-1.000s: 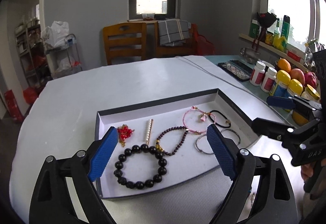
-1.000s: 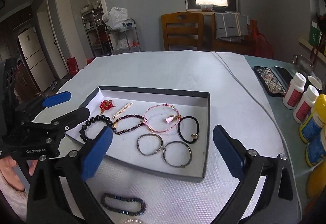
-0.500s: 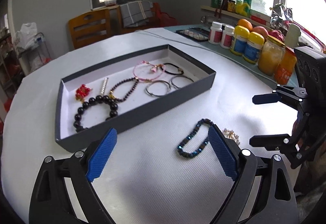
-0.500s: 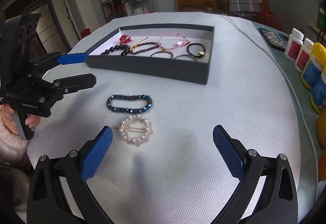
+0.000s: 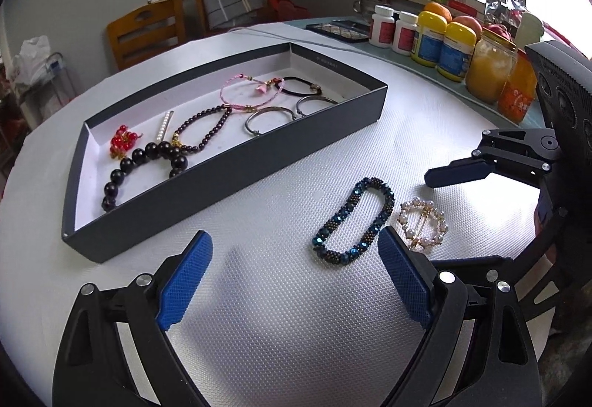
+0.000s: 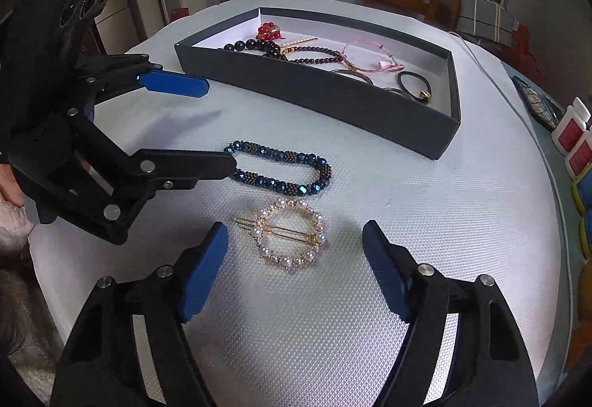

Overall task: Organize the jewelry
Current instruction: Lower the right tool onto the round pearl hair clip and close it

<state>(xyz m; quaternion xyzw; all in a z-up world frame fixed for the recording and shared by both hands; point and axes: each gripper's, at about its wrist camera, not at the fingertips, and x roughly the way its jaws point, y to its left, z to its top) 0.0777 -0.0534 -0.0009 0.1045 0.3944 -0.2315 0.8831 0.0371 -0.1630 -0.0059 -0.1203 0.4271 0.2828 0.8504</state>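
A blue beaded bracelet (image 5: 353, 222) (image 6: 281, 168) and a round pearl hair clip (image 5: 423, 222) (image 6: 319, 217) lie side by side on the white table, in front of the dark grey tray (image 5: 222, 192) (image 6: 314, 88) that holds several bracelets and rings. My left gripper (image 5: 292, 255) (image 6: 196, 124) is open, low over the table, and the bracelet lies just ahead of its right finger. My right gripper (image 6: 296, 238) has its jaws closing. The pearl clip lies between them, and the pads do not touch it.
Pill bottles and jars (image 5: 444, 40) line the table's right edge, with a dark flat case (image 5: 340, 29) behind them. Wooden chairs (image 5: 148, 29) stand beyond the far edge. A thin cable (image 6: 492, 74) runs past the tray. A person's hand (image 6: 9, 185) shows at the left.
Both grippers left the tray, swung to the loose bracelet and pearl clip, and sank closer to the table. The right gripper's jaws have narrowed around the clip.
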